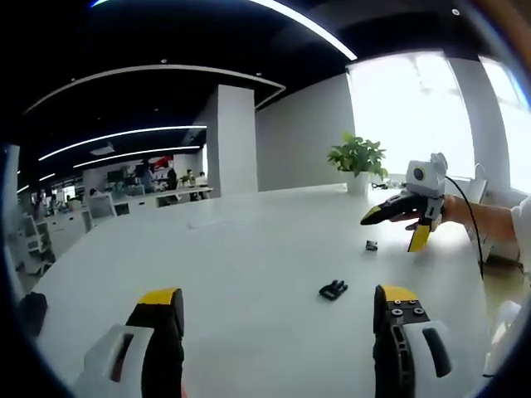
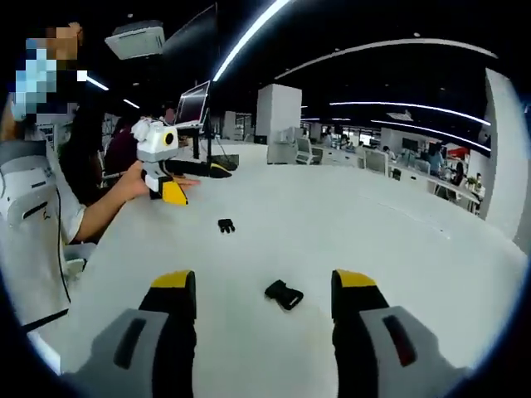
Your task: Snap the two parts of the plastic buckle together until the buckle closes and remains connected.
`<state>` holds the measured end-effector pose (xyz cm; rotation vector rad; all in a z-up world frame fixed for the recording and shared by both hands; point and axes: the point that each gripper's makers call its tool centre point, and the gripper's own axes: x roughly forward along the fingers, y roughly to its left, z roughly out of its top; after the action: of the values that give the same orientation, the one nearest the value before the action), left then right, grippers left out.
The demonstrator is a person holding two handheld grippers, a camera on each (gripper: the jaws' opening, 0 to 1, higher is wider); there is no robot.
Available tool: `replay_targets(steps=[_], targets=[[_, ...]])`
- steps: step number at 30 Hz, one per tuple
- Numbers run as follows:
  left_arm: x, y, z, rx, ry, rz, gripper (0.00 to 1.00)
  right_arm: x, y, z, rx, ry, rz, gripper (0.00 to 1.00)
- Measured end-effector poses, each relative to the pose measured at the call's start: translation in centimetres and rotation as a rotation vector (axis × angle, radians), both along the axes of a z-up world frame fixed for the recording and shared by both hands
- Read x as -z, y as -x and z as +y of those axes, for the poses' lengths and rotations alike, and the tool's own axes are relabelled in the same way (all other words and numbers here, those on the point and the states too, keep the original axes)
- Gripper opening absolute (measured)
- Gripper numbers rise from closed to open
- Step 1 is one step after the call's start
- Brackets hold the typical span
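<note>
Left hand-held gripper [image 1: 278,319]: jaws spread wide, nothing btwn them, yellow-tipped, hovering low over the white table [image 1: 232,265]. Just ahead of it, nearer its right jaw, lies the larger black buckle part [image 1: 333,289], flat on the table, untouched. Further out sits the smaller black buckle part [image 1: 372,245], well apart from the first, so the buckle is not joined. Beyond that, in the left gripper view, the right hand-held gripper [image 1: 397,230] is held by a hand [image 1: 448,212], jaws spread w/ yellow tips splayed, just above the table near the small part, not touching it. A potted plant [image 1: 358,162] stands at the table's far edge by a bright window. In the right gripper view, the right hand-held gripper [image 2: 264,286] also shows parted, empty jaws; one black buckle part [image 2: 284,294] lies btwn & just ahead of them on the table [image 2: 373,224], no contact. The other buckle part [image 2: 226,225] is further out. Past it, the left hand-held gripper [image 2: 170,192] is gripped by a person's hand [image 2: 137,184]; its jaw state can't be read from this angle. A monitor [image 2: 192,103] stands behind.
</note>
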<state>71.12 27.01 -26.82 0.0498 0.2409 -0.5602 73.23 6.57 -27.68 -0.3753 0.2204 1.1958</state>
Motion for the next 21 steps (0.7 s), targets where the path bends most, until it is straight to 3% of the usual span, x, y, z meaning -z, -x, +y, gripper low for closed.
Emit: replay_targets(steps=[4,6,11,13,17,21], targets=[[-0.1,-0.1,0.1,-0.003,0.005,-0.001,0.97,0.2,0.6,0.7,-0.079,0.021,-0.014,0.88],[-0.1,0.0,0.0,-0.001,0.004,-0.001,0.97,0.2,0.9,1.2,-0.112,0.012,-0.007,1.00],[0.0,-0.1,0.0,0.002,0.003,0.002,0.97,-0.7,0.7,2.1,-0.149,-0.083,0.037,1.00],[-0.1,-0.1,0.0,0.001,0.004,0.002,0.97,-0.7,0.2,2.0,-0.152,-0.093,0.038,0.97],[0.0,-0.1,0.1,0.001,0.003,0.003,0.97,0.1,-0.5,1.6,-0.164,-0.085,0.061,0.80],[0.0,-0.1,0.1,0.001,0.000,0.003,0.97,0.8,-0.8,1.4,-0.161,-0.071,0.093,0.73]])
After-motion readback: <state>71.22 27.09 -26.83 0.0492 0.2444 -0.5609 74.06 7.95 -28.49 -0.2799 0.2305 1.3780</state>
